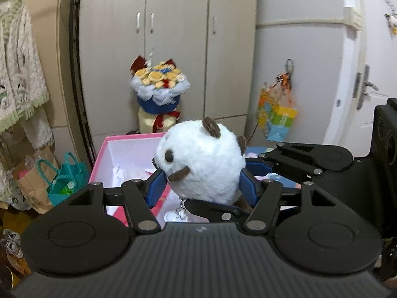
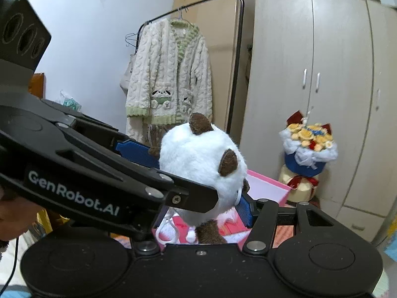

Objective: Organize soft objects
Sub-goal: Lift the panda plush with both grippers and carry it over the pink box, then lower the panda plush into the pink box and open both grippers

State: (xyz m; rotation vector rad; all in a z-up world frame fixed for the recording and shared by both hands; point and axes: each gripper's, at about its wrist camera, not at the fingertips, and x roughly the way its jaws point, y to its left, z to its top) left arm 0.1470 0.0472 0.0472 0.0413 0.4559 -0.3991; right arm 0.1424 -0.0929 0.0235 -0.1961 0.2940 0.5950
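Bedroom: grey wardrobe [image 1: 173,49] behind, a flower bouquet [image 1: 160,84] in front of it, a knit robe [image 2: 168,74] on a rack. Open pink box [image 1: 129,149] sits below, just ahead of both claws.

Step looks like carry-to-box. The white plush [image 1: 201,161] is held up in the air over the near edge of the box.

Left claw [image 1: 201,188]: blue pads pinching the plush from both sides, low on its round head. Right claw [image 2: 198,181]: closed on the same plush; only its right pad is visible, the left claw's finger crosses in front.

Next, I'd judge: move forward over the box interior, lower, release both claws together so it doesn't snag on one.

Keyring charm dangling under the plush [image 1: 180,209] could catch the rim.
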